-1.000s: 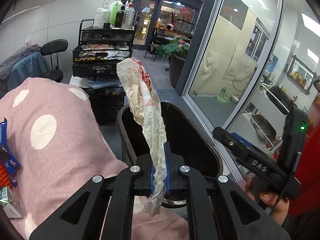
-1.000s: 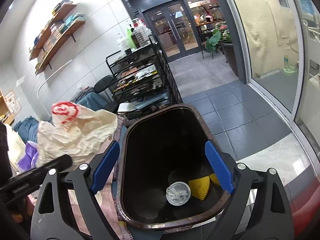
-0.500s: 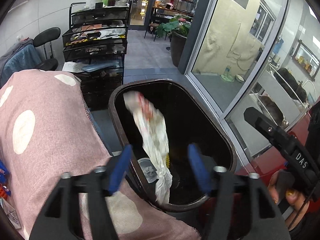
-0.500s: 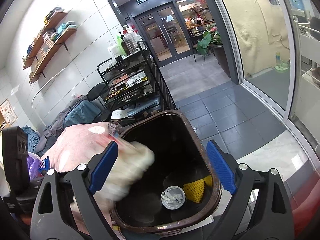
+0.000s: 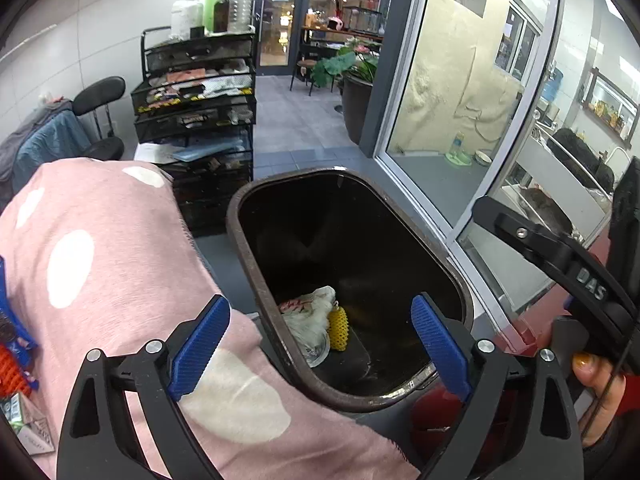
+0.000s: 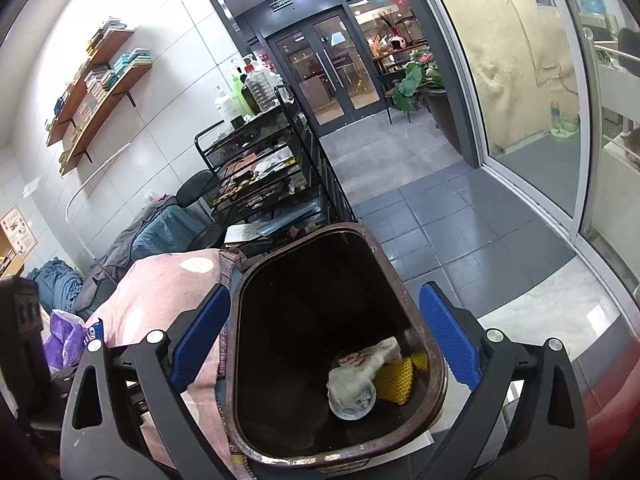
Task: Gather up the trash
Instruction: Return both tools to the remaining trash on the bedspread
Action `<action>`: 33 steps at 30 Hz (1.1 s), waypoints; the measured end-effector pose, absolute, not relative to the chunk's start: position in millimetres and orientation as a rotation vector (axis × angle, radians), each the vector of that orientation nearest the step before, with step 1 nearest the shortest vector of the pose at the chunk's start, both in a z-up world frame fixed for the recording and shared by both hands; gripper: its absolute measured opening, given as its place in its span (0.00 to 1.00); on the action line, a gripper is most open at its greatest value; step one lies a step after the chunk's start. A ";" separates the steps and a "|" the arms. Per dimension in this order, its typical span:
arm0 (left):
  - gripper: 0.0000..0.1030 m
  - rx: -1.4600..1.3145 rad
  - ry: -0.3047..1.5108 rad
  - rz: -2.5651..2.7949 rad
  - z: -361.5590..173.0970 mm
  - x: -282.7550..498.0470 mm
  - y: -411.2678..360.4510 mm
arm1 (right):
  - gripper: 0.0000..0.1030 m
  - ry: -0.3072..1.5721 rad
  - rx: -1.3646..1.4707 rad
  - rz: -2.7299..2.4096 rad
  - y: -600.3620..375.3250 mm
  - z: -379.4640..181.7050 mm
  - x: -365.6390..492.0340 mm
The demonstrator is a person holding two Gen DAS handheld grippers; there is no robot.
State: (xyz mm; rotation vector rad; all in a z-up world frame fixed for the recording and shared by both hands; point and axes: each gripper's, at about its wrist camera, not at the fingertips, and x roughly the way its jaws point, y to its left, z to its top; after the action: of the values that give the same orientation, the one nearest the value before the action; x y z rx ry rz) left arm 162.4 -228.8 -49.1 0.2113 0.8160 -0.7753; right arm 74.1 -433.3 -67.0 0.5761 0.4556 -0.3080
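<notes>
Left wrist: tongs (image 5: pixel 320 344) just opened; wrapper (image 5: pixel 308 320) in bin (image 5: pixel 256 280).

The bin (image 6: pixel 434 364) looked glossy dark plastic, its rim scuffed. Inside lay a crinkled wrapper (image 6: pixel 362 368), perhaps paper. At nine o'clock, soft matt pink cloth (image 5: pixel 120 248).

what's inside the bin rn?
In the bin: a crumpled wrapper lying over a round lid, beside yellow foam netting. Anything beneath them is hidden; the near wall blocks part of the floor.
</notes>
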 end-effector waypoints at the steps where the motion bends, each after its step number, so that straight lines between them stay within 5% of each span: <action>1: 0.89 0.211 0.808 -0.769 -47.4 160.6 -226.4 | 0.91 0.459 0.577 -0.304 -433.0 -67.1 74.9; 33: 0.95 0.028 0.620 -0.467 -24.7 118.8 -72.1 | 0.92 0.547 0.417 0.022 -327.7 -50.9 122.6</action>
State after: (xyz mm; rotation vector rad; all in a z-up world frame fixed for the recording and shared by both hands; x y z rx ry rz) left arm 118.8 -72.1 -24.7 0.0278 0.6203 -0.4667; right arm 122.6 -327.7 -50.9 0.4166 0.5474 0.0224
